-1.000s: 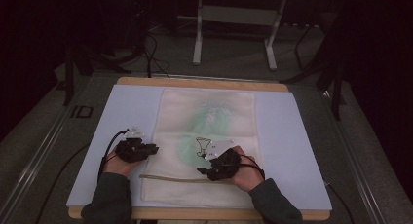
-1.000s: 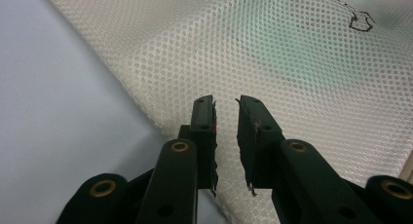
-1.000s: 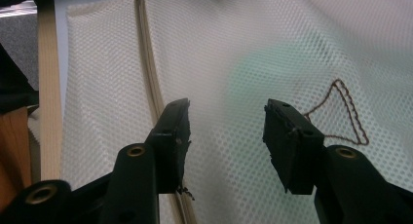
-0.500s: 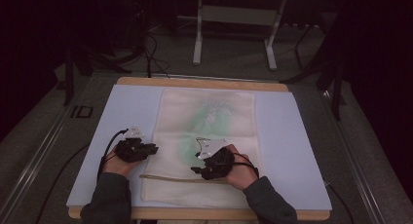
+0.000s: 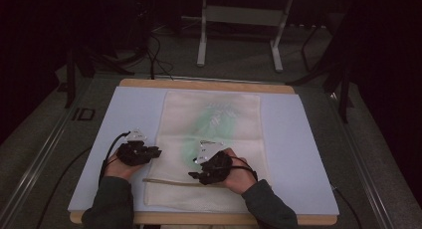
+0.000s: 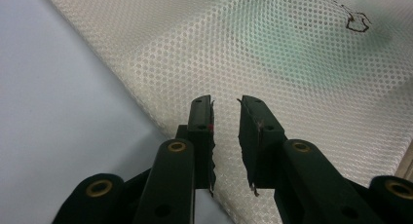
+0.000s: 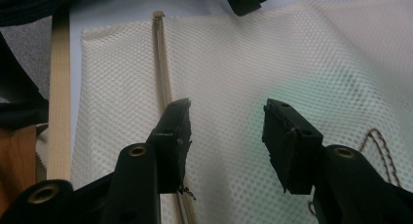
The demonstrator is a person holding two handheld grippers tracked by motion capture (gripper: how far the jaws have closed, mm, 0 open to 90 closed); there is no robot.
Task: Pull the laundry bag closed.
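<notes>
Left gripper (image 5: 155, 152), its jaws just opening, and right gripper (image 5: 191, 176), jaws apart, hold nothing over the mesh laundry bag (image 5: 219, 124) near the table's (image 5: 298, 139) front edge.

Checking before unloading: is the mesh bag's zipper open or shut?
Shut, as far as visible: the zipper runs as one closed line across the flat mesh bag.

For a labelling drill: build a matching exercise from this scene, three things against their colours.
Things:
1. mesh bag
2. table mat
3. left tool

Colours:
A. black
B. cream
C. pale blue

Pairs: 1-B, 2-C, 3-A
</notes>
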